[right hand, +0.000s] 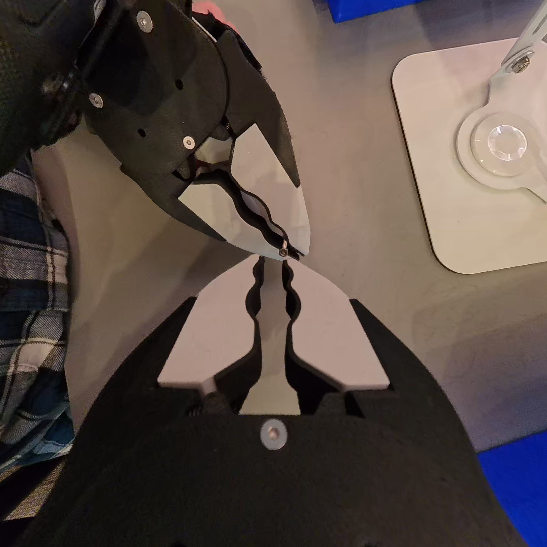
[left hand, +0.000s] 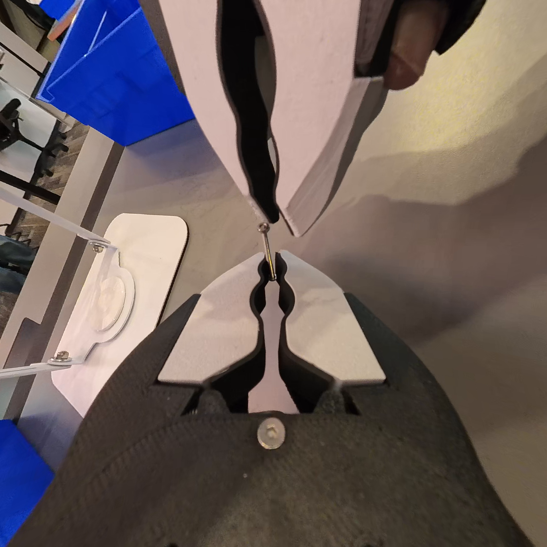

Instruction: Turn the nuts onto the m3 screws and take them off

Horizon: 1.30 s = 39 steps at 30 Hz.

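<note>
My left gripper (left hand: 270, 256) is shut on a small silver screw (left hand: 268, 251). The screw's shaft is pinched between the black pads and its round head sticks out past the fingertips. The right wrist view shows the same: the left gripper (right hand: 291, 254) comes in from the upper left with the screw (right hand: 284, 248) clamped at its tip. My right gripper (right hand: 271, 260) is open, with a narrow gap between its pads, just below the screw head. In the left wrist view the right gripper (left hand: 275, 220) reaches down from the top, its tips right at the screw head and not closed on it.
A white board (left hand: 148, 254) carrying a clear acrylic bracket with bolts and a round clear disc (right hand: 506, 146) lies on the grey table (left hand: 414, 236). Blue bins (left hand: 118, 74) stand beyond it, and another blue bin (right hand: 521, 488) is near. A plaid sleeve (right hand: 29, 296) is at the left. The tips of both grippers are at nearly the same place.
</note>
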{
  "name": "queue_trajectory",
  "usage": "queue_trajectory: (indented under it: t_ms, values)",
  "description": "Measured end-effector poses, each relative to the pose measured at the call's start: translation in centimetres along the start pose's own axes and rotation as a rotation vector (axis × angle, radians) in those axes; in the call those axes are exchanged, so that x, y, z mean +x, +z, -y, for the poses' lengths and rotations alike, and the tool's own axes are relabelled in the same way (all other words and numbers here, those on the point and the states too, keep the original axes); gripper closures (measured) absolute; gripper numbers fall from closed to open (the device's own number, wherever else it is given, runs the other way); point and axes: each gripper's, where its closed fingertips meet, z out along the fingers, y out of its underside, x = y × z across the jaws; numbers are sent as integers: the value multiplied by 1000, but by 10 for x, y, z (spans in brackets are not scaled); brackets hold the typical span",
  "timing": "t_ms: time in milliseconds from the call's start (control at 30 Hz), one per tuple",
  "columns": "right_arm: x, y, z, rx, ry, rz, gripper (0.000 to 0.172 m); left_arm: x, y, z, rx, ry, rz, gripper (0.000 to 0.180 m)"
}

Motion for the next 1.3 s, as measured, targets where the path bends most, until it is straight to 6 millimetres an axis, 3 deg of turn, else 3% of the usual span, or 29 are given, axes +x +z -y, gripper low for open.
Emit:
queue_trajectory:
  t_ms: [200,500,667,867,1033,1300]
  values:
    - [4,-1,7,32,-26,-42,159,1,0,0,0,5,-5,177]
    - [0,2,-3,-16,-22,-26,164,-1,0,0,3,-4,-2,177]
    - [3,-1,9,43,-30,-46,156,0,0,0,0,2,-3,177]
    - [-5,4,-4,-23,-25,0,164,-2,0,0,7,-10,-4,177]
    - [5,-3,9,50,-41,-69,161,-1,0,1,10,-5,-6,177]
    - [6,1,10,46,-39,-67,166,-4,-2,4,23,-6,-1,177]
